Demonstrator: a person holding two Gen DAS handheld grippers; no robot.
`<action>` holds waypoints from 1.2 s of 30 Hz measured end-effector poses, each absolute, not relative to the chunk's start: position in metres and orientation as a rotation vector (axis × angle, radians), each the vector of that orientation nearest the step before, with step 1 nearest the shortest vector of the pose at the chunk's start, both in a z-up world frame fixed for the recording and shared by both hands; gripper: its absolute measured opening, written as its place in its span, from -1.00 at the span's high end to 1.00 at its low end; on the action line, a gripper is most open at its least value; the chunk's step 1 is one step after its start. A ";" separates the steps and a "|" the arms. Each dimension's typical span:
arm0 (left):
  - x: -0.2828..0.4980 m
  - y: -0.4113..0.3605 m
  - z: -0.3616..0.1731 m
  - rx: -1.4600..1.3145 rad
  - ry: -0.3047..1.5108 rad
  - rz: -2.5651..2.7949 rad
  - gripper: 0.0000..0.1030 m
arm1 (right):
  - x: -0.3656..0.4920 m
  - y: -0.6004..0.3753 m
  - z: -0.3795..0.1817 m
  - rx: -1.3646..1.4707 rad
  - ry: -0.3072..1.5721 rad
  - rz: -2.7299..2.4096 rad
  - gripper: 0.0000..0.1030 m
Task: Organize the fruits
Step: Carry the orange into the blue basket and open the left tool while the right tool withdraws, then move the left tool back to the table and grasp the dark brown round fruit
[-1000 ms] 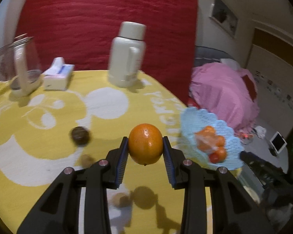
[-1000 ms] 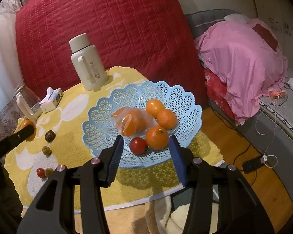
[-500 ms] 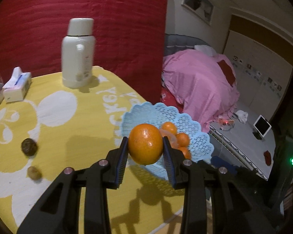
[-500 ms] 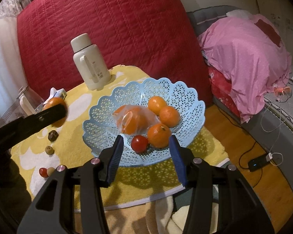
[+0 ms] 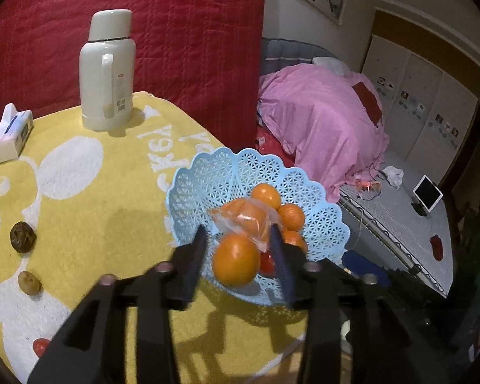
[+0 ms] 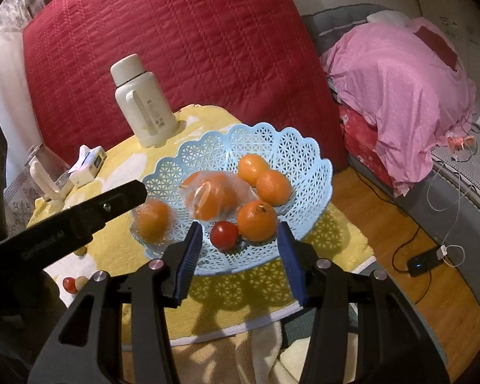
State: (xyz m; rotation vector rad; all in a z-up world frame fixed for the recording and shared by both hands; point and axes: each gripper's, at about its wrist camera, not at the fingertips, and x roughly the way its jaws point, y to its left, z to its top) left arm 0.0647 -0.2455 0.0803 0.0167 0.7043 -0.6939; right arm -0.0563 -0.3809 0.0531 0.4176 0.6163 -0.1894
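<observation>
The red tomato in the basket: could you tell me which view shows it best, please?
The right wrist view: the red tomato sits fully visible in the basket. In the left wrist view only a sliver shows behind an orange.

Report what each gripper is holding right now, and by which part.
Nothing. The left gripper has just been opening; its jaws stand clear of the orange, which is over the blue basket. The right gripper is open and empty.

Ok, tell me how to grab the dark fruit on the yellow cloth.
Probably grip the dark fruit across its widest middle, from above: it is roundish, sits free on the yellow cloth, and the small brown fruit lies clear of it.
</observation>
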 end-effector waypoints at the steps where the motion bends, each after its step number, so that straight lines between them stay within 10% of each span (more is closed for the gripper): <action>1: 0.065 -0.243 0.081 0.008 0.700 -0.688 -0.11 | -0.056 -0.380 0.053 0.418 0.617 -0.188 0.02; 24: 0.075 -0.206 0.092 -0.068 0.690 -0.584 -0.77 | -0.064 -0.375 0.061 0.432 0.585 -0.159 -0.26; 36: 0.076 -0.180 0.100 -0.068 0.636 -0.508 -0.80 | -0.065 -0.359 0.068 0.417 0.577 -0.109 -0.42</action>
